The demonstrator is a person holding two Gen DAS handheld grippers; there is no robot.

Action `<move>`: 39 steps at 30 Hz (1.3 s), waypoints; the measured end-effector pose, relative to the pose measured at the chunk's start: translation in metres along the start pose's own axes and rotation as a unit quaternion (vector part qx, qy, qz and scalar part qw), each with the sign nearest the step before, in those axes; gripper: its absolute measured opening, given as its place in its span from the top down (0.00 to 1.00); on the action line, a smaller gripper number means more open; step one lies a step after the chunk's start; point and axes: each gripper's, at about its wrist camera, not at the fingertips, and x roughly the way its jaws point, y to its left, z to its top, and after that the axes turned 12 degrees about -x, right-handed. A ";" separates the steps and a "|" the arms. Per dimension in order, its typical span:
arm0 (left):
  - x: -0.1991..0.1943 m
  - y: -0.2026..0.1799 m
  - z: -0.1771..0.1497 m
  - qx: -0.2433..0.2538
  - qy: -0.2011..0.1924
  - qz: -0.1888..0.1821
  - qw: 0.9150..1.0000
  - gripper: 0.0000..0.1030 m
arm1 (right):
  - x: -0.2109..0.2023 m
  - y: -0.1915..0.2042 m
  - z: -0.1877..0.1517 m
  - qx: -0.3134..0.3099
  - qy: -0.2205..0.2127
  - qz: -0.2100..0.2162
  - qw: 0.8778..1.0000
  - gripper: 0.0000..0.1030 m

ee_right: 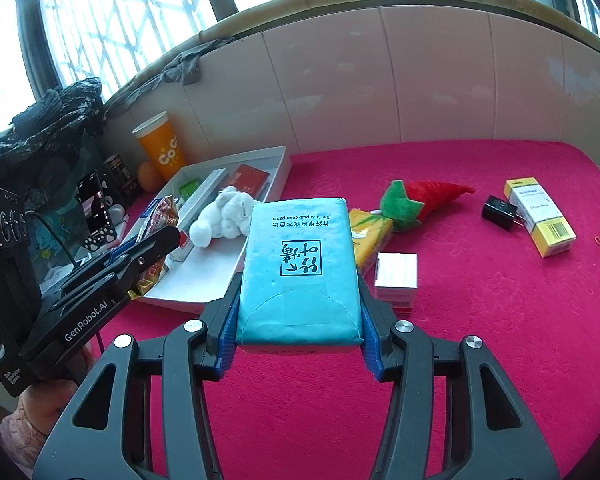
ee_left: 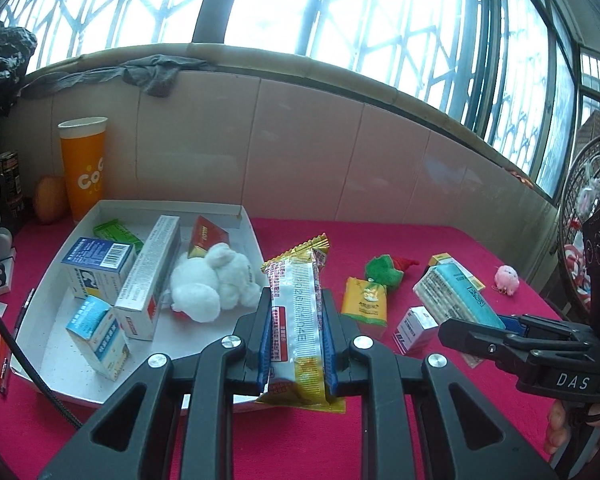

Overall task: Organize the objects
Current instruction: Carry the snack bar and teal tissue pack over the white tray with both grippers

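The turquoise tissue pack (ee_right: 298, 268) carries the upside-down line "bamboo pulp color paper", with Chinese characters beneath it and a square black Chinese logo. The orange paper cup (ee_left: 85, 168) shows white "CoC", cut off at its edge. "DAS" stands in white on the right claw (ee_left: 500, 326) body as seen by the left wrist camera; "GenRobot.AI" stands on the left claw (ee_right: 156, 248) body in the right wrist view. The snack packet (ee_left: 300, 320) bears dense Chinese print, too small to read.
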 end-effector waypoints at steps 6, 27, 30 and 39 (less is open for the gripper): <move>-0.006 0.015 0.007 -0.014 -0.010 0.006 1.000 0.81 | 0.008 0.013 0.007 -0.014 0.004 0.003 1.000 0.52; -0.028 0.070 0.056 -0.031 -0.058 0.061 0.996 0.81 | 0.037 0.049 0.045 -0.044 0.009 0.030 0.999 0.52; -0.026 0.083 0.073 -0.033 -0.061 0.080 0.994 0.81 | 0.044 0.054 0.053 -0.052 0.009 0.031 0.998 0.52; 0.001 0.116 0.107 -0.028 -0.037 0.128 0.991 0.81 | 0.077 0.088 0.069 -0.089 0.018 0.051 0.995 0.52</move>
